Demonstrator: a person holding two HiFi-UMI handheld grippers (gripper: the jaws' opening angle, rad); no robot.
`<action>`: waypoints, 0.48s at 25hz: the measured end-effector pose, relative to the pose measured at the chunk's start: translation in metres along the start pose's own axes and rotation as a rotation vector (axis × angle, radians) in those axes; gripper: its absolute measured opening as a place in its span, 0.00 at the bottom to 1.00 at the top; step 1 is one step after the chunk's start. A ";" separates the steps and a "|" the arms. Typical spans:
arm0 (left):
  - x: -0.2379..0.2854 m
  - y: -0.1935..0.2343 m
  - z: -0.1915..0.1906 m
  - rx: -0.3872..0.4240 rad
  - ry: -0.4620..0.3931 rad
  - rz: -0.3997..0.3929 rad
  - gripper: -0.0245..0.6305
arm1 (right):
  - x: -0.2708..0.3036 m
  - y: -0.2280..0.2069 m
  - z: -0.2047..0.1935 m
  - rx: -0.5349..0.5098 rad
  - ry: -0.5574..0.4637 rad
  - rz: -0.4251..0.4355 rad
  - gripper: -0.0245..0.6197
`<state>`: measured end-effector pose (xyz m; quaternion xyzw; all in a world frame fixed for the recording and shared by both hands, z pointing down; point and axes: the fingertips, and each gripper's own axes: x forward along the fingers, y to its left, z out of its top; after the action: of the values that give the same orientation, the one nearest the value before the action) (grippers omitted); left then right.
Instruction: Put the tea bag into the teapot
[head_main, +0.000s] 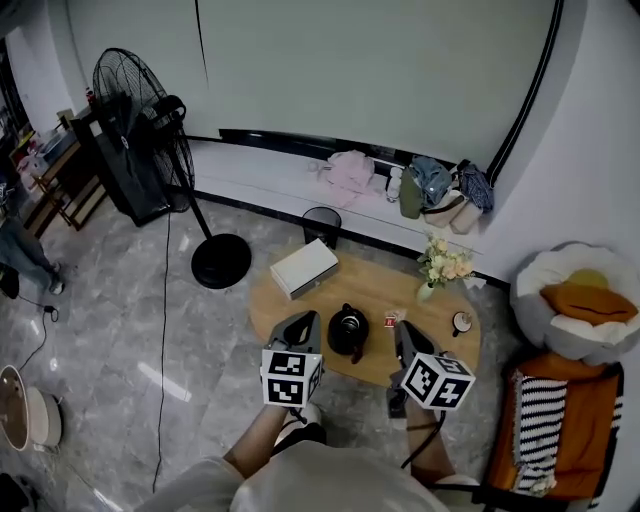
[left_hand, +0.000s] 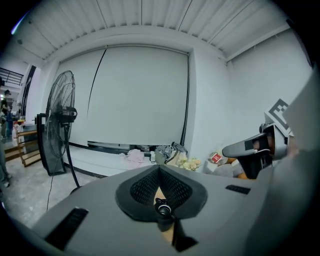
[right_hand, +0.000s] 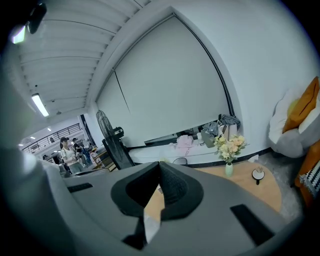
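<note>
The black teapot (head_main: 348, 330) stands with its lid on in the middle of the oval wooden table (head_main: 380, 290). My left gripper (head_main: 308, 318) hovers just left of the pot, shut and empty (left_hand: 159, 167); the lid knob (left_hand: 162, 208) shows below its jaws. To the right of the pot, my right gripper (head_main: 401, 327) is shut (right_hand: 159, 163). The red and white tea bag (head_main: 391, 320) sits right at its tip. In the left gripper view the tea bag (left_hand: 215, 158) hangs at that tip (left_hand: 226, 150), off the table.
On the table's far left lies a white box (head_main: 304, 267); a vase of flowers (head_main: 443, 265) and a small cup (head_main: 462, 322) stand on its right. A standing fan (head_main: 150, 110), a bin (head_main: 322, 225), a beanbag (head_main: 575, 300) and a striped chair (head_main: 555, 420) surround the table.
</note>
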<state>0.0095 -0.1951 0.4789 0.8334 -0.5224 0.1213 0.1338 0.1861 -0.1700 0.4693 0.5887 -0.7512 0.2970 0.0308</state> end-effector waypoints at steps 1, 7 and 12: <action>0.007 0.004 0.001 0.000 0.007 -0.002 0.06 | 0.008 0.000 0.003 0.001 0.006 -0.001 0.09; 0.053 0.033 0.013 -0.015 0.014 -0.006 0.06 | 0.057 0.001 0.028 -0.015 0.019 0.001 0.09; 0.078 0.045 0.023 -0.015 0.013 -0.013 0.06 | 0.079 0.001 0.038 -0.019 0.026 0.002 0.09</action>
<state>0.0031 -0.2878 0.4886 0.8350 -0.5169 0.1222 0.1442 0.1729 -0.2569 0.4687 0.5835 -0.7542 0.2975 0.0459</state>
